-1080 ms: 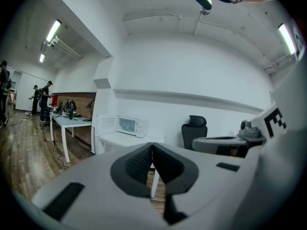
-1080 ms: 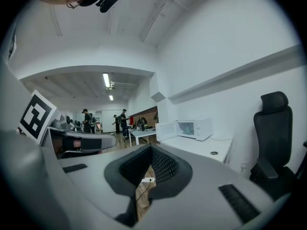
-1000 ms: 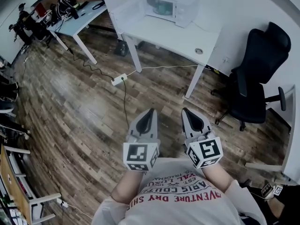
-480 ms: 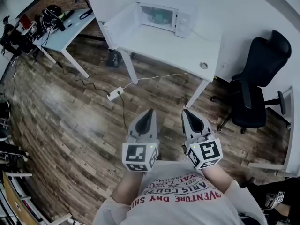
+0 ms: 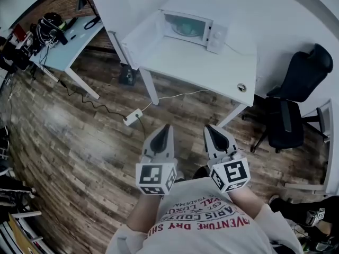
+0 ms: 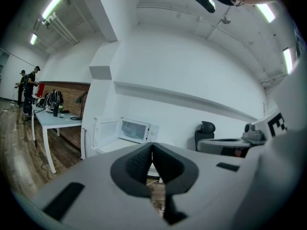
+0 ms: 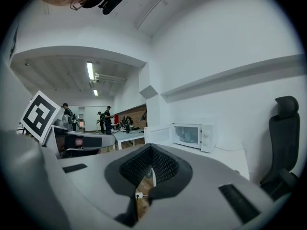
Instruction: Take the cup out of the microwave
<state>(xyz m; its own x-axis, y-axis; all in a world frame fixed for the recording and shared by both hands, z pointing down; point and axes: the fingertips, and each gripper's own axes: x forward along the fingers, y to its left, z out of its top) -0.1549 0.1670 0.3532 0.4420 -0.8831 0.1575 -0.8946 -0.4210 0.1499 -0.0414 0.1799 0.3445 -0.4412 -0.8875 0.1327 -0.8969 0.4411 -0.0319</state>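
Note:
A white microwave (image 5: 193, 25) stands at the back of a white table (image 5: 212, 70), its door (image 5: 142, 32) swung open to the left. Inside it a pale teal cup (image 5: 186, 28) shows dimly. My left gripper (image 5: 166, 128) and right gripper (image 5: 210, 128) are held side by side before the person's chest, over the wooden floor, well short of the table. Both are shut with nothing in them. In the left gripper view the left gripper (image 6: 151, 145) points towards the microwave (image 6: 134, 130). In the right gripper view the right gripper (image 7: 151, 147) has the microwave (image 7: 192, 135) ahead on the right.
A black office chair (image 5: 296, 89) stands right of the table. A power strip (image 5: 132, 116) and its cable lie on the floor before the table's legs. A second desk (image 5: 63, 36) with gear is at the far left. A small round thing (image 5: 241, 87) sits near the table's right corner.
The table and microwave have drawn closer and grown larger in the head view. Both grippers keep the same shut pose before the chest.

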